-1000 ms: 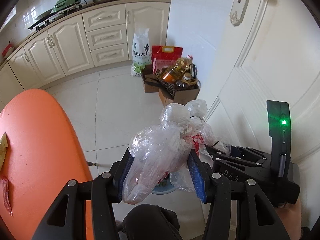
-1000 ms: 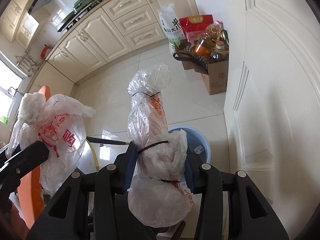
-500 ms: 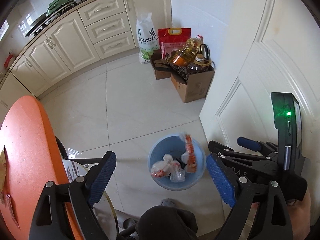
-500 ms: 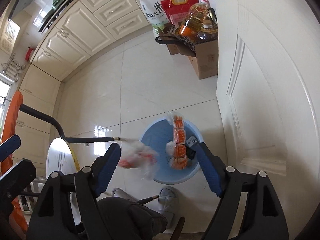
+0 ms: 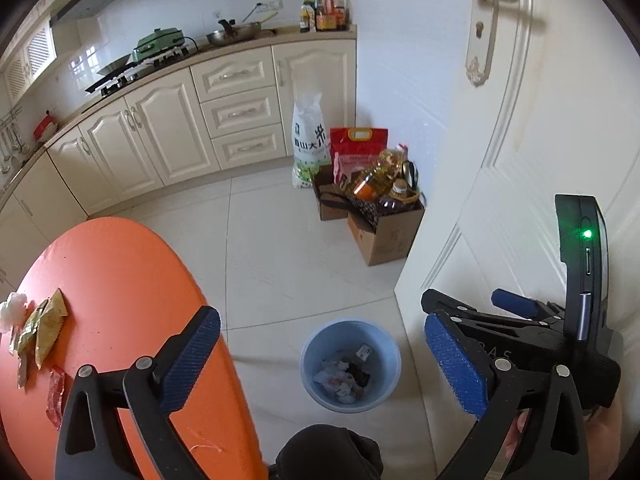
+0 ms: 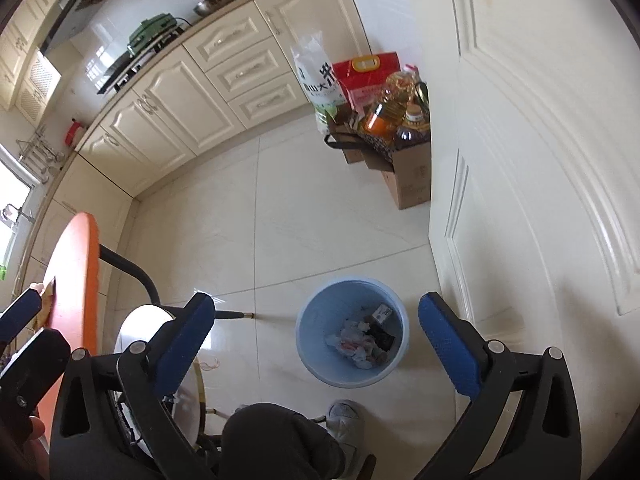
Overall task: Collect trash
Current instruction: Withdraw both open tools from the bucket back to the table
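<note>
My left gripper (image 5: 320, 356) and my right gripper (image 6: 316, 344) both hang above the blue bin (image 5: 386, 394) on the tiled floor (image 5: 280, 248), each with its jaws spread wide and nothing between the blue pads; both have just been opening. The bin stands on the floor just beside the white door (image 5: 520, 160), and in it lie crumpled plastic bags (image 5: 340, 380) with red print, together with a few dark scraps and a small card. Seen from the right wrist, the same bin (image 6: 320, 364) sits between my two fingers, with the bags (image 6: 354, 342) heaped at its bottom. To my left is the orange worktop (image 5: 120, 300), and more trash lies on it: yellowish wrappers (image 5: 44, 328) near its left edge, a red wrapper (image 5: 56, 398) just below them, and a bit of white stuff at the very edge. My dark-trousered knee shows at the bottom of both views, and a grey shoe (image 6: 346, 426) rests on the floor close to the bin.
</note>
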A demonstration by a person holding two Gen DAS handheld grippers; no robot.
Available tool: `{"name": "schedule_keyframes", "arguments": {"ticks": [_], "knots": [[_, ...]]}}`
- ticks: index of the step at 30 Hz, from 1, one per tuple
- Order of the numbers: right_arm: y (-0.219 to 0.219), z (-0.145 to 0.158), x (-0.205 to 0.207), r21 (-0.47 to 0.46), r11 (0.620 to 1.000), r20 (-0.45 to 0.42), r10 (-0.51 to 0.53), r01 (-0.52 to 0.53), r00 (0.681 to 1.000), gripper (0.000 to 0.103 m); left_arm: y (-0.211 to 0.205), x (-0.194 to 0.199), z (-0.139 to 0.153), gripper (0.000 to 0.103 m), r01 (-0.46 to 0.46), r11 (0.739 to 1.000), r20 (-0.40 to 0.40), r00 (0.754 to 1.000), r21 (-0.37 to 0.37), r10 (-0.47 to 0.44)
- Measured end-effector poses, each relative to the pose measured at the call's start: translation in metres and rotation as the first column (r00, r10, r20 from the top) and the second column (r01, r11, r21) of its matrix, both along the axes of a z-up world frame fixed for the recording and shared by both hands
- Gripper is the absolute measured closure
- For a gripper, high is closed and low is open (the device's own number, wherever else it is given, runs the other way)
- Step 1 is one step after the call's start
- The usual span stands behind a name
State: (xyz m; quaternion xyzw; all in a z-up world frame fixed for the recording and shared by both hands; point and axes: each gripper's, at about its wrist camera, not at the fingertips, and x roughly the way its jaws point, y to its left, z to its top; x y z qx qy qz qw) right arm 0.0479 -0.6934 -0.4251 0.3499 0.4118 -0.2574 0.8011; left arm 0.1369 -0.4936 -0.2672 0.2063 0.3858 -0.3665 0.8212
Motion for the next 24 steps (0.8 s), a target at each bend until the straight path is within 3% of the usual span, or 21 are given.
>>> {"name": "schedule_keyframes", "arguments": {"ticks": [7,14,19,24], "knots": [[0.045,0.097,0.009,-0.124,0.991,0.133,0.074,-0.057,0.988,0.0,0.113,-0.027,0.049,0.001,-0.082,0.985,0.078,0.992,-0.153,0.095],[0.13,0.184,0.035,-0.272,0.948,0.246,0.231,-0.162,0.941,0.0,0.233,-0.056,0.074,0.001,-0.219,0.935,0.134,0.955,-0.28,0.264],[0.191,0.226,0.053,-0.362,0.899,0.283,0.357,-0.246,0.89,0.0,0.319,-0.083,0.09,0.001,-0.324,0.882,0.184,0.897,-0.343,0.401],[0.252,0.255,0.068,-0.433,0.84,0.308,0.478,-0.326,0.823,0.0,0.383,-0.102,0.078,0.001,-0.439,0.818,0.189,0.827,-0.372,0.529]]}}
